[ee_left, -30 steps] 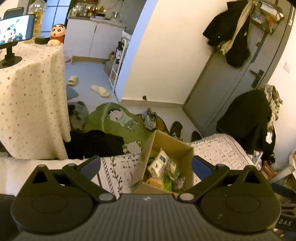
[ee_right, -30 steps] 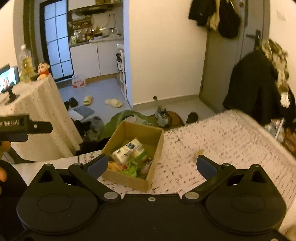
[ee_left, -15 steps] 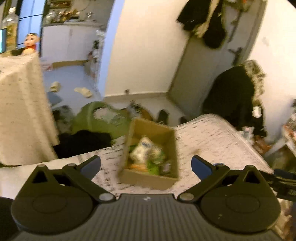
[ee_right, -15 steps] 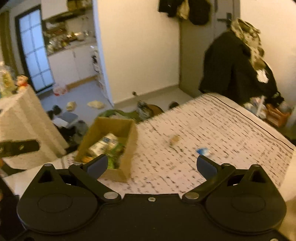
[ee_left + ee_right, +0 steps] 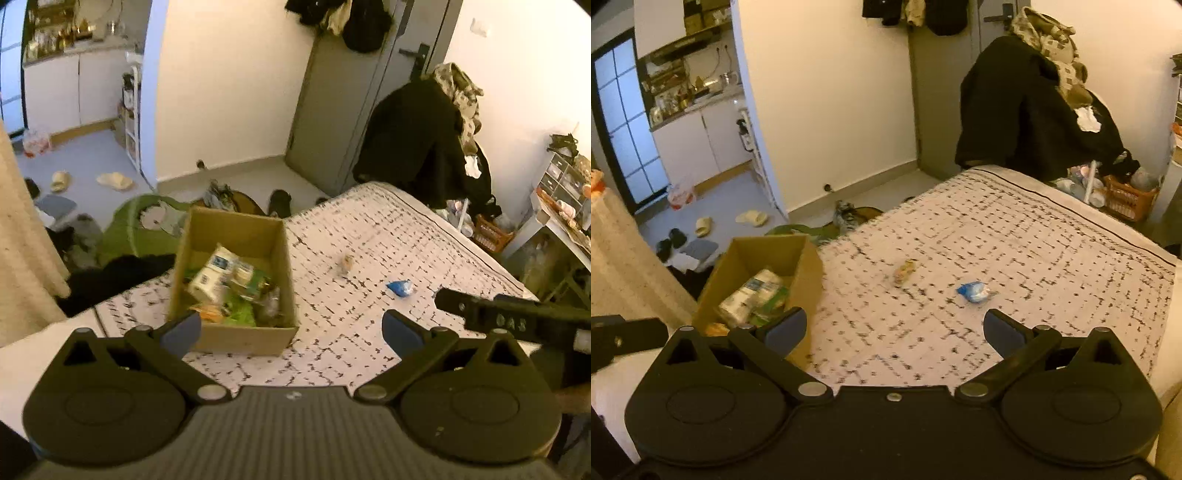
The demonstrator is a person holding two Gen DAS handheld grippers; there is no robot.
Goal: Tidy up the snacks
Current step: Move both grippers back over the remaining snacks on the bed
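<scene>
A cardboard box [image 5: 229, 336] holding several snack packs stands on the patterned bed [image 5: 369, 332]; it also shows in the right wrist view [image 5: 809, 280]. A small yellowish snack [image 5: 347, 263] and a blue snack packet [image 5: 400, 288] lie loose on the bed to the right of the box; the right wrist view shows the yellowish snack [image 5: 905, 271] and the blue packet [image 5: 973, 291] too. My left gripper [image 5: 291, 330] is open and empty, above the bed near the box. My right gripper [image 5: 893, 330] is open and empty, short of the loose snacks.
A draped table [image 5: 22, 240] stands at the left. Green bedding [image 5: 140, 229], dark clothes and slippers [image 5: 112, 180] lie on the floor past the bed. A coat-covered chair [image 5: 424, 140] and a door [image 5: 347, 92] are behind. A cluttered shelf [image 5: 561, 206] stands at the right.
Both views have swung to the right, bringing the bed's right part and the two loose snacks into view. Both grippers stay open and empty.
</scene>
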